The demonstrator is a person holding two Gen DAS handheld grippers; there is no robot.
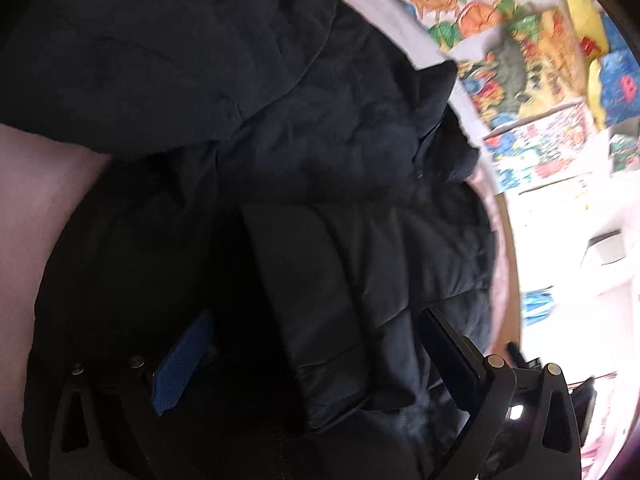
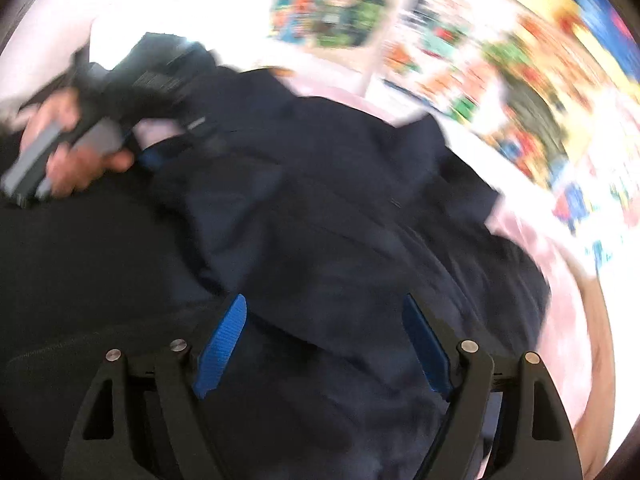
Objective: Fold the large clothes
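i see a dark padded jacket (image 1: 320, 184) heaped in folds on a pale pink surface (image 1: 36, 200), filling most of both wrist views. the surface shows bare at the left of the left wrist view and as a strip along the right edge of the heap in the right wrist view; i cannot tell what kind of support it is.

left gripper (image 1: 308, 360): its jaws stand apart with a thick fold of the jacket lying between them. the picture is dark there, so i cannot tell whether the pads press on the cloth.

right gripper (image 2: 324, 344): its jaws are released, wide apart, blue pads clear of the fabric, which lies under and between them.

in the right wrist view, blurred, a hand (image 2: 76, 160) holds the left gripper's handle at the upper left, by the jacket's edge.

a colourful patterned mat (image 1: 520, 48) lies beyond the heap.
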